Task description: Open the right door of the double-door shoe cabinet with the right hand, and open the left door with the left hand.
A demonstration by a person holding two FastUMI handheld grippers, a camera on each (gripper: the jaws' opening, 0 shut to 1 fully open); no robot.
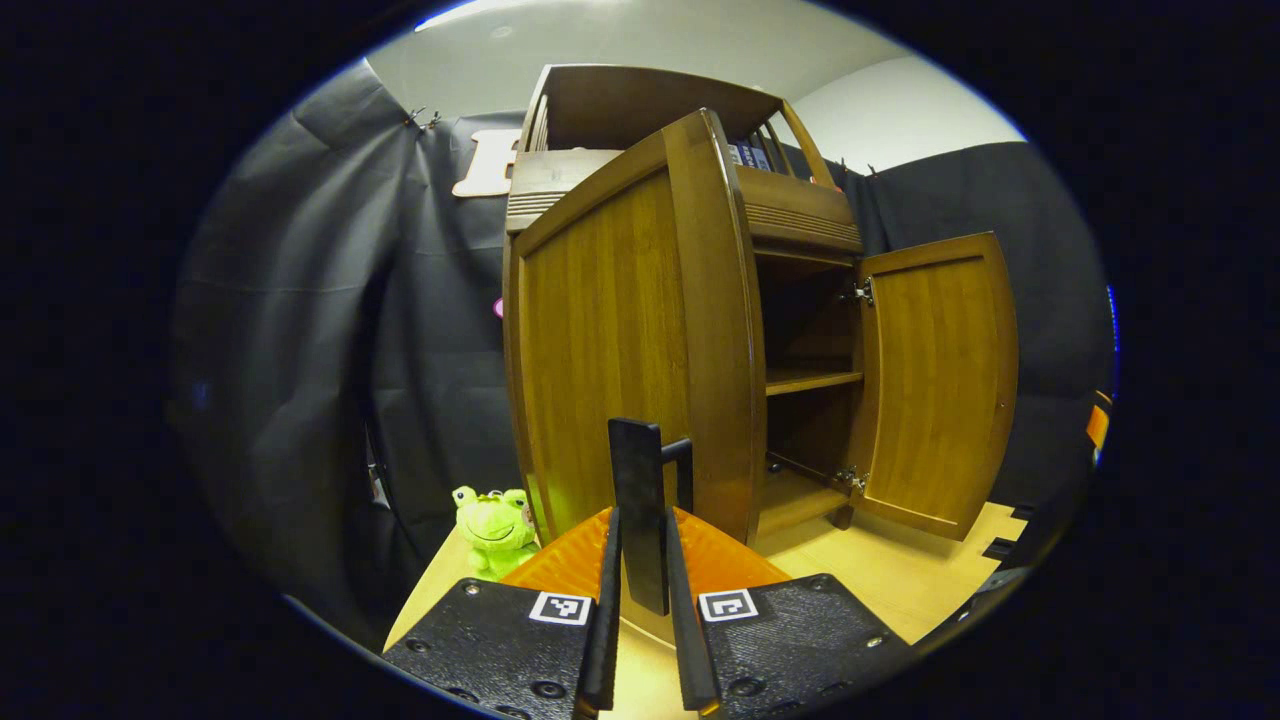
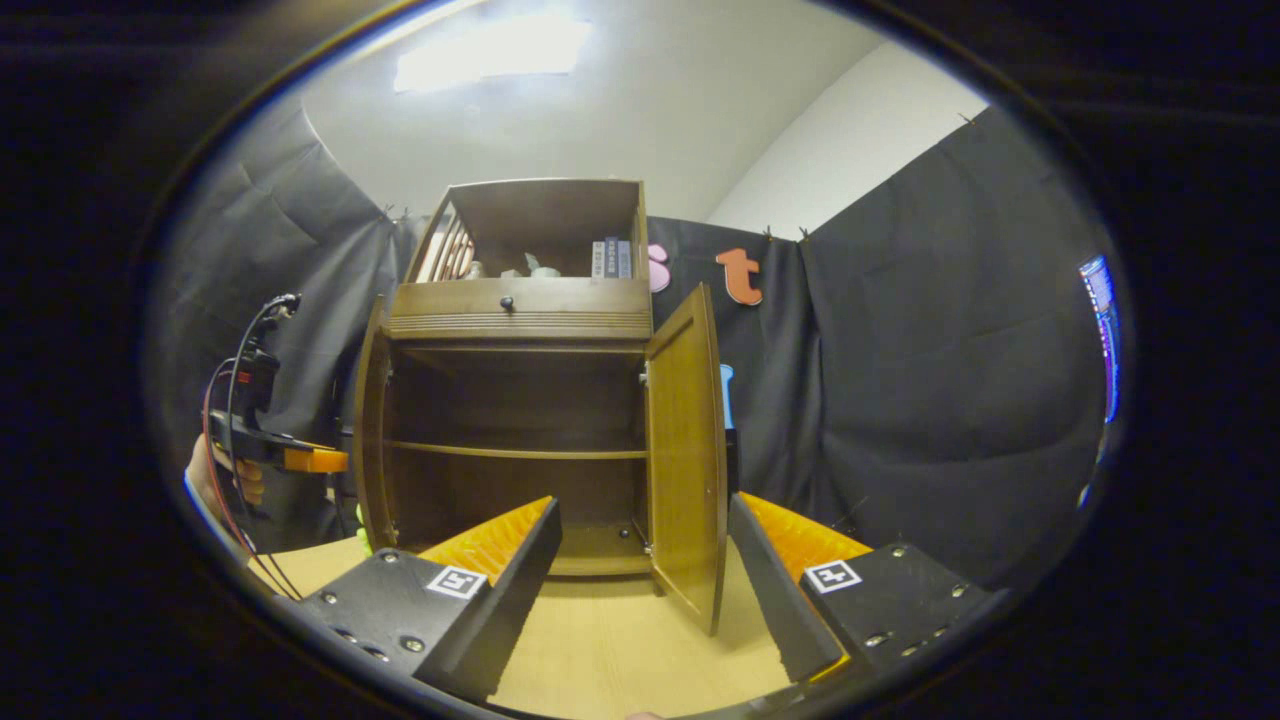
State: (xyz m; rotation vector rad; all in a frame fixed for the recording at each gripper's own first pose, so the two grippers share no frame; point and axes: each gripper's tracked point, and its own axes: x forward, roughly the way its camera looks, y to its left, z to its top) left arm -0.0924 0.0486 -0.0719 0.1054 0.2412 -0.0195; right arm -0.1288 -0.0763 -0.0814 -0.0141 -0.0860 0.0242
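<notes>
— Shoe cabinet [image 2: 520, 300]: where is it sitting?
— On a pale wooden floor [image 2: 620, 650], both doors swinging open.
— Going left to right?
— Left gripper [image 1: 640, 570] is clamping its fingers on the left door's [image 1: 620, 340] black handle [image 1: 640, 500]. Right gripper [image 2: 640, 570] is gaping open around the right door's [image 2: 685, 440] edge, not touching.

The left door [image 1: 640, 340] blocks most of the cabinet's inside. Pale bits on the top shelf [image 2: 520, 265] are too small to name, perhaps ornaments. The other gripper [image 2: 300, 460] vanishes behind that door's edge.
</notes>
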